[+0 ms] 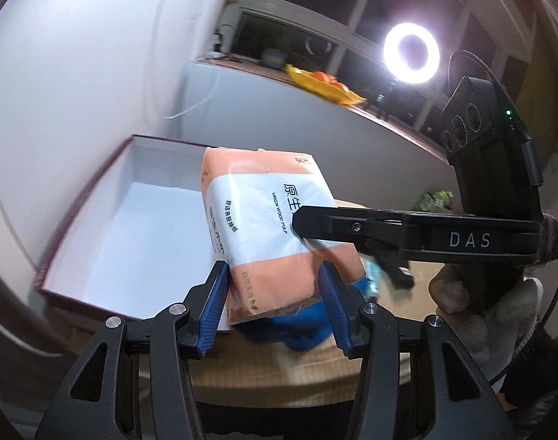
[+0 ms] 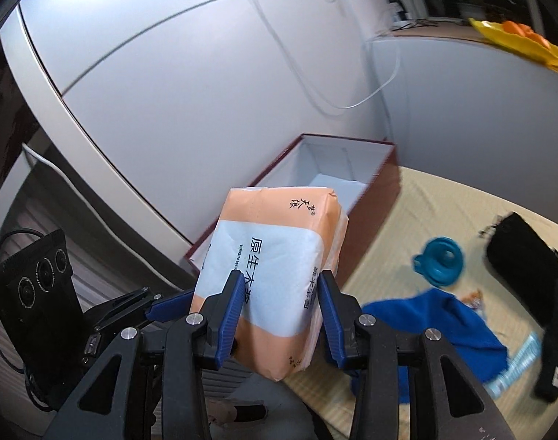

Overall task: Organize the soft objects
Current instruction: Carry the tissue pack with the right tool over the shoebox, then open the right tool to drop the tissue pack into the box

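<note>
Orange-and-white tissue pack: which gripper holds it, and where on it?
Both. The left gripper pinches the orange-and-white plastic tissue pack across its near orange end; the right gripper clamps its sides around the white band.

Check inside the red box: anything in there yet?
The box shows only its bare white lining in both views. The tissue pack, held by the left gripper and right gripper, hides its near corner.

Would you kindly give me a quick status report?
Both grippers, left gripper and right gripper, shut on tissue pack. Pack held in the air near open box. Box interior looks unobstructed.
</note>
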A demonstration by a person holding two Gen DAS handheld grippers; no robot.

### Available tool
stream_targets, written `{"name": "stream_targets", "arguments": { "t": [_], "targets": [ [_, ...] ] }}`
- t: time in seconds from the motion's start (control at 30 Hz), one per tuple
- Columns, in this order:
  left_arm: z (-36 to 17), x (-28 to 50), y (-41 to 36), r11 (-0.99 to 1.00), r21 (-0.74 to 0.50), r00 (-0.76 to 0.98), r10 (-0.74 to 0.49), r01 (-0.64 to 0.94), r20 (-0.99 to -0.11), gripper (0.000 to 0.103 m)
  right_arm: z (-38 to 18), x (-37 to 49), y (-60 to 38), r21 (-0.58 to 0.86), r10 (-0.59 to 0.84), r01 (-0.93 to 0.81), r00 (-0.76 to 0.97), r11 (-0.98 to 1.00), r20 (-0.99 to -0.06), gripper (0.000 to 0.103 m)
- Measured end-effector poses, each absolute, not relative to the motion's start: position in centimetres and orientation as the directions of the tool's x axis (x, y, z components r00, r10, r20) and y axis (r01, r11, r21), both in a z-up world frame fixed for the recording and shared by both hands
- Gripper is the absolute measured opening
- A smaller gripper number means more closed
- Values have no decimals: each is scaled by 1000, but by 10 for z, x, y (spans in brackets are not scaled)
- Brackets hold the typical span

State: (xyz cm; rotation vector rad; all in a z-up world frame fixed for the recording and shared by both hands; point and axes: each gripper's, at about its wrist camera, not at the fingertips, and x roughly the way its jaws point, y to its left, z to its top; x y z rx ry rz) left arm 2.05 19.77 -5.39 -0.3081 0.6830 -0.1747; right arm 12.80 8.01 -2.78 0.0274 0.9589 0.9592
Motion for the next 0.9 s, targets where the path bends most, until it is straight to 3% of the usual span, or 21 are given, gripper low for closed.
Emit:
{"name": "stream_targets", "arguments": {
  "t": [0.8,0.9],
  "targets": [
    [-85,43,246,951,-286,753,-102,-117,-650,49,-66,150,156,399,665,-700,145,593,-733,38],
    [-86,48,245,949,-291,747,-105,-121,-656,49,-66,150,156,397,665,-698,151,596,-732,43]
  ]
}}
